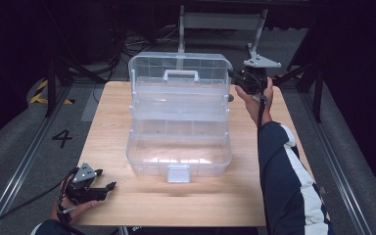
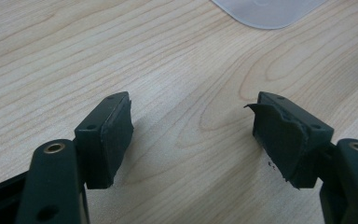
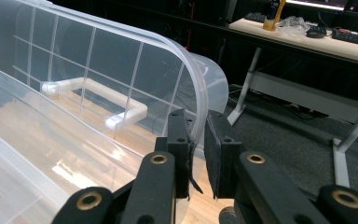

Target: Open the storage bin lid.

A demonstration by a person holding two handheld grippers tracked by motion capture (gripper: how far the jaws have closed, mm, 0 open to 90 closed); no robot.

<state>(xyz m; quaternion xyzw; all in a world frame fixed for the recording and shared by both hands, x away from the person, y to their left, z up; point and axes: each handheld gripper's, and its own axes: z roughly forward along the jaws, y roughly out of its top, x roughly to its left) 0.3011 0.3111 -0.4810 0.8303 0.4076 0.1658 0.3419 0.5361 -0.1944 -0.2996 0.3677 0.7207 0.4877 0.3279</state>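
Lid (image 1: 178, 73) of the clear plastic box (image 1: 178, 147) stands raised at the far side of the table (image 1: 122, 205), hinged up behind the open tray and the deeper bottom part, with its white handle (image 1: 181, 75) facing the person.

At the near left corner of the table, the left tool (image 1: 105, 188) lies low in the person's left hand (image 1: 73, 208), well apart from the box. In the left gripper view its jaws stand apart over bare wood with nothing between them, and a rounded corner of the box (image 2: 268, 11) shows at the top edge.

The box sits in the middle of the table, its front latch (image 1: 178, 173) toward the near edge.

On the right, the right hand (image 1: 254, 98) reaches to the far right corner of the lid. There the right tool (image 1: 232, 76) meets the lid's edge. In the right gripper view (image 3: 197, 135) the two pads are drawn nearly together, with the thin curved rim of the lid (image 3: 121, 60) pinched between them, one pad inside the lid and one outside. The white handle (image 3: 98, 93) shows through the clear, gridded wall to the left of the jaws.
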